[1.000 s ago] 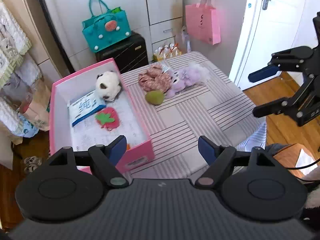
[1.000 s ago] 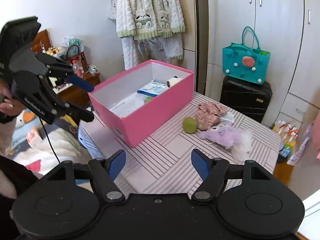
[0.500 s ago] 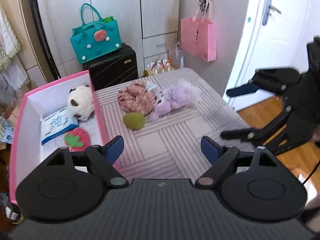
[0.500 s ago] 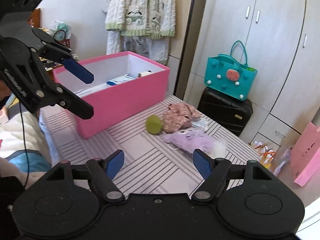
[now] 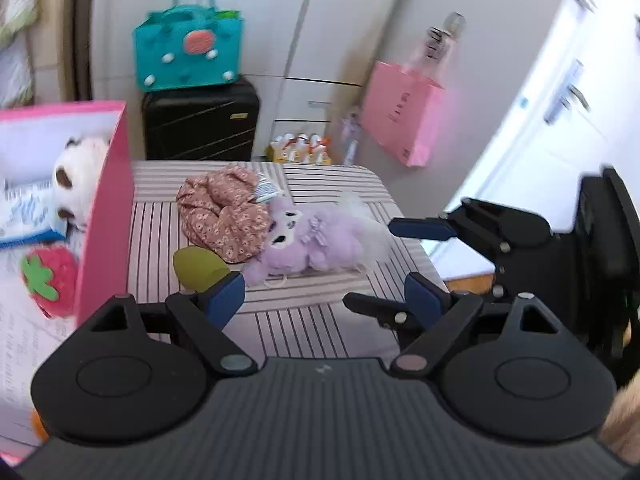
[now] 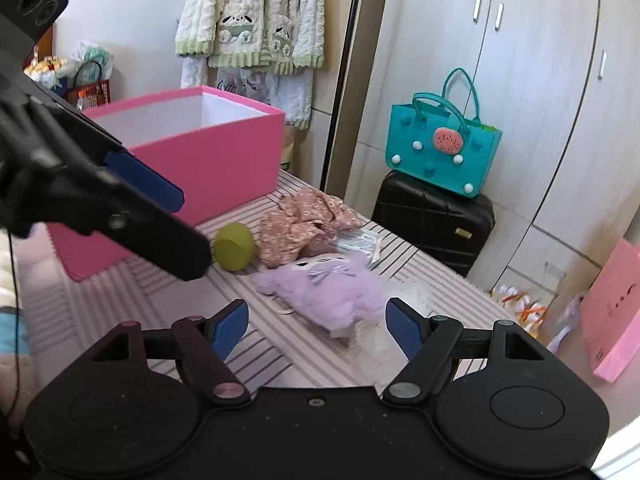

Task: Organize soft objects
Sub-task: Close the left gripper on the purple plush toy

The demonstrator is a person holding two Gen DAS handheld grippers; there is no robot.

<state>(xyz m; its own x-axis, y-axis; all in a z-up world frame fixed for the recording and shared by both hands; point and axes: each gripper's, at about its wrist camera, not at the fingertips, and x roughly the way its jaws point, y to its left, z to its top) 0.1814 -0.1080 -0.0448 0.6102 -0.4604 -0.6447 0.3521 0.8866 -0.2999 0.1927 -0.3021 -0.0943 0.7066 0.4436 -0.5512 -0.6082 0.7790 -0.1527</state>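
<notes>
Across the striped table (image 5: 320,320) I see three soft things lying loose near its far end: a floral fabric scrunchie (image 5: 224,216), a purple plush toy (image 5: 316,236) touching it on the right, and an olive-green ball (image 5: 198,266) just in front of the scrunchie. At the table's left side stands a pink box (image 5: 106,208); inside it lie a white panda plush (image 5: 78,176), a strawberry toy (image 5: 48,280) and a blue-and-white packet (image 5: 24,216). Behind the table a teal bag (image 5: 188,56) sits on a black suitcase (image 5: 200,120), and a pink paper bag (image 5: 402,112) hangs from the wardrobe. A cream fleece garment (image 6: 252,20) hangs on the wall beyond the box.

I have my left gripper (image 5: 326,298) above the near part of the table, fingers spread wide and holding nothing, pointed toward the ball and plush. My right gripper (image 6: 318,328) is likewise spread and empty, low over the table with the purple plush just ahead of its fingertips. Each gripper shows at the edge of the other's view.
</notes>
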